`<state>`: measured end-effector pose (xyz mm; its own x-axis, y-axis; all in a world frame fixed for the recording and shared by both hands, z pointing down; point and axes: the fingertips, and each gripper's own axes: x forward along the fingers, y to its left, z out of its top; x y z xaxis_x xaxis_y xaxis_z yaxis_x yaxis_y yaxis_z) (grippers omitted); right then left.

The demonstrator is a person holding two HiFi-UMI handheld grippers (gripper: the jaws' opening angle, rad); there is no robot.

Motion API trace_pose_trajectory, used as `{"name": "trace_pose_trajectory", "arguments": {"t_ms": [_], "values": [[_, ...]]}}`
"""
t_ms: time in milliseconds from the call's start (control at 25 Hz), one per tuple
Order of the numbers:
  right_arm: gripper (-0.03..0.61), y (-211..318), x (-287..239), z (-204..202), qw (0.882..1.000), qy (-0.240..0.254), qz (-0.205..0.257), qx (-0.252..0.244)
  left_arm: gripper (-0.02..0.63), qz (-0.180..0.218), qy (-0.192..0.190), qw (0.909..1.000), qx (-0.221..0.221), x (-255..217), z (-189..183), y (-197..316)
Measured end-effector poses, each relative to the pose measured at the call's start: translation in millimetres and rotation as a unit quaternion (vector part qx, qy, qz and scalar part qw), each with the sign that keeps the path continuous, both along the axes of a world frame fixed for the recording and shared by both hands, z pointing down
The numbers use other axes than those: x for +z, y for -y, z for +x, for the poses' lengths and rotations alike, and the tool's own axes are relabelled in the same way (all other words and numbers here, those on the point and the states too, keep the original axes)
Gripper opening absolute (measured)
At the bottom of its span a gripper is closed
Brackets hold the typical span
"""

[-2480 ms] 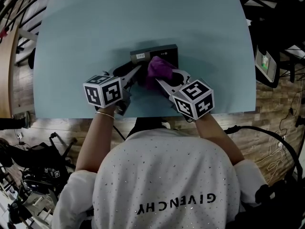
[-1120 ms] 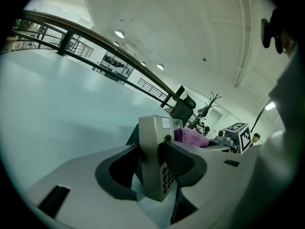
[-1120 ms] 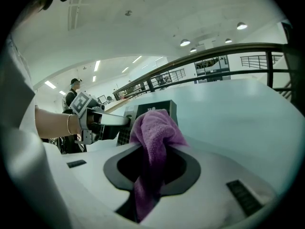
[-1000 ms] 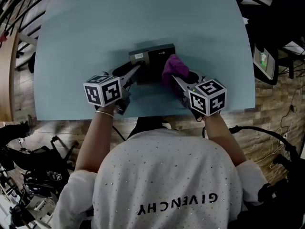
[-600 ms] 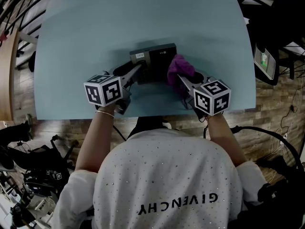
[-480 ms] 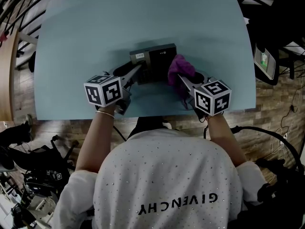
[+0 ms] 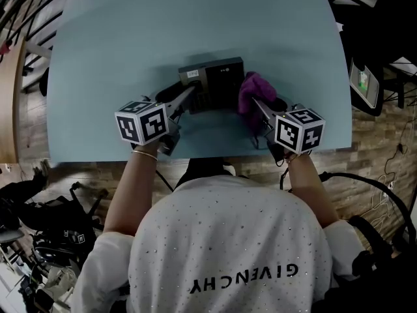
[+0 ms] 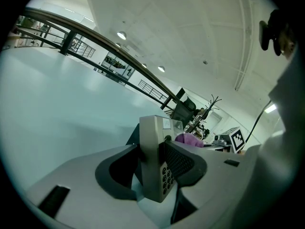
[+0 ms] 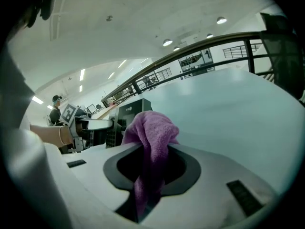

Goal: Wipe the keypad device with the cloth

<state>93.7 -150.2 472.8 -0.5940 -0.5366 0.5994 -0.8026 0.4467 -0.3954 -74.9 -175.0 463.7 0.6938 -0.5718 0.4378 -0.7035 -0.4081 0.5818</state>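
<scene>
The dark keypad device [image 7: 212, 78] lies on the light blue table [image 7: 117, 38]. My left gripper [image 7: 187, 98] is shut on its near left end. In the left gripper view the grey device [image 8: 153, 161] stands between the two pads, keys facing right. My right gripper [image 7: 258, 107] is shut on a purple cloth [image 7: 254, 89], which hangs bunched just off the device's right edge. In the right gripper view the cloth [image 9: 151, 135] fills the gap of my right gripper [image 9: 150, 175], and the device [image 9: 127, 109] shows behind it to the left.
The table's front edge [image 7: 195, 158] runs right under both grippers, close to the person's body. A small screen [image 7: 363, 83] stands off the table's right side. Cables and stands clutter the wooden floor [image 7: 371, 168] on both sides.
My right gripper has carried the cloth to the right, from over the device's middle to beyond its right edge. The left gripper and the device have stayed put.
</scene>
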Motion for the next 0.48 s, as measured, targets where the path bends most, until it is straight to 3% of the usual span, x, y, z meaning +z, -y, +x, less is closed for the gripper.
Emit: {"name": "trace_pose_trajectory", "arguments": {"t_ms": [120, 320, 480], "values": [[0.08, 1, -9, -1, 1.0, 0.011, 0.009, -0.003, 0.181, 0.0, 0.0, 1.0, -0.001, 0, 0, 0], [0.078, -7, -35, -35, 0.994, 0.075, 0.044, -0.063, 0.181, -0.001, -0.002, 1.0, -0.001, 0, 0, -1], [0.078, -18, -29, -62, 0.99, 0.068, 0.044, -0.115, 0.181, -0.002, -0.002, 1.0, -0.002, 0, 0, 0]]}}
